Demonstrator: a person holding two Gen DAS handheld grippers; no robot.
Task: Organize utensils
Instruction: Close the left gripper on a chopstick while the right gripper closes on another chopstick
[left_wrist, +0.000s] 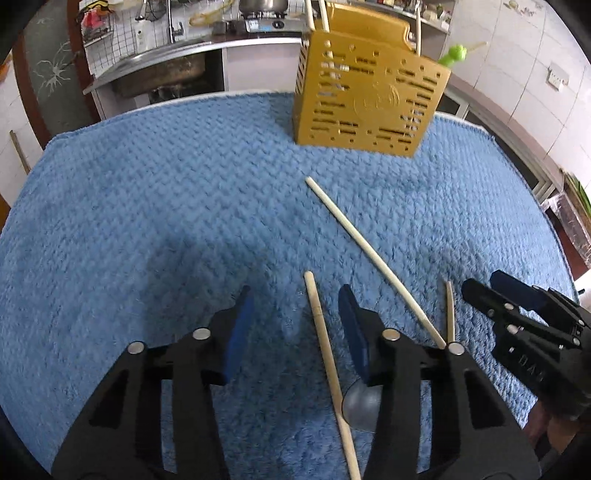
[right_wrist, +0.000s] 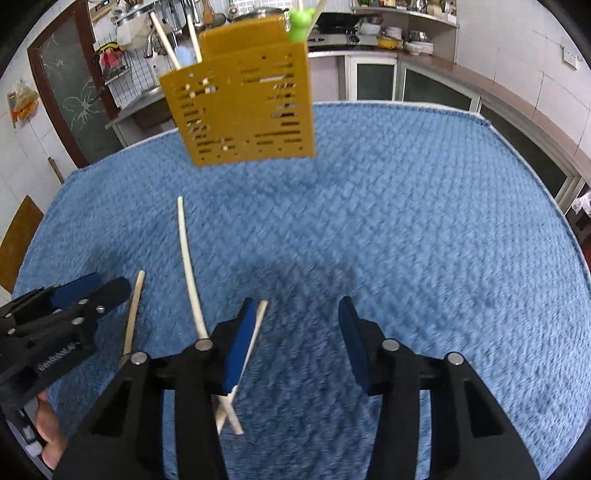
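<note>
A yellow slotted utensil holder (left_wrist: 369, 96) stands at the far side of the blue cloth (left_wrist: 147, 221), with chopsticks and a green-topped utensil in it; it also shows in the right wrist view (right_wrist: 247, 107). My left gripper (left_wrist: 295, 325) is open, its jaws on either side of a wooden-handled utensil (left_wrist: 325, 354) with a metal spoon bowl (left_wrist: 360, 408). A long chopstick (left_wrist: 369, 254) and a short one (left_wrist: 449, 314) lie to its right. My right gripper (right_wrist: 297, 339) is open and empty, with a chopstick (right_wrist: 255, 332) by its left finger.
A kitchen counter with a sink (left_wrist: 159, 70) and stove lies beyond the table. Cabinets (right_wrist: 406, 81) run along the right. The right gripper appears in the left wrist view (left_wrist: 517, 317); the left gripper appears in the right wrist view (right_wrist: 66, 310).
</note>
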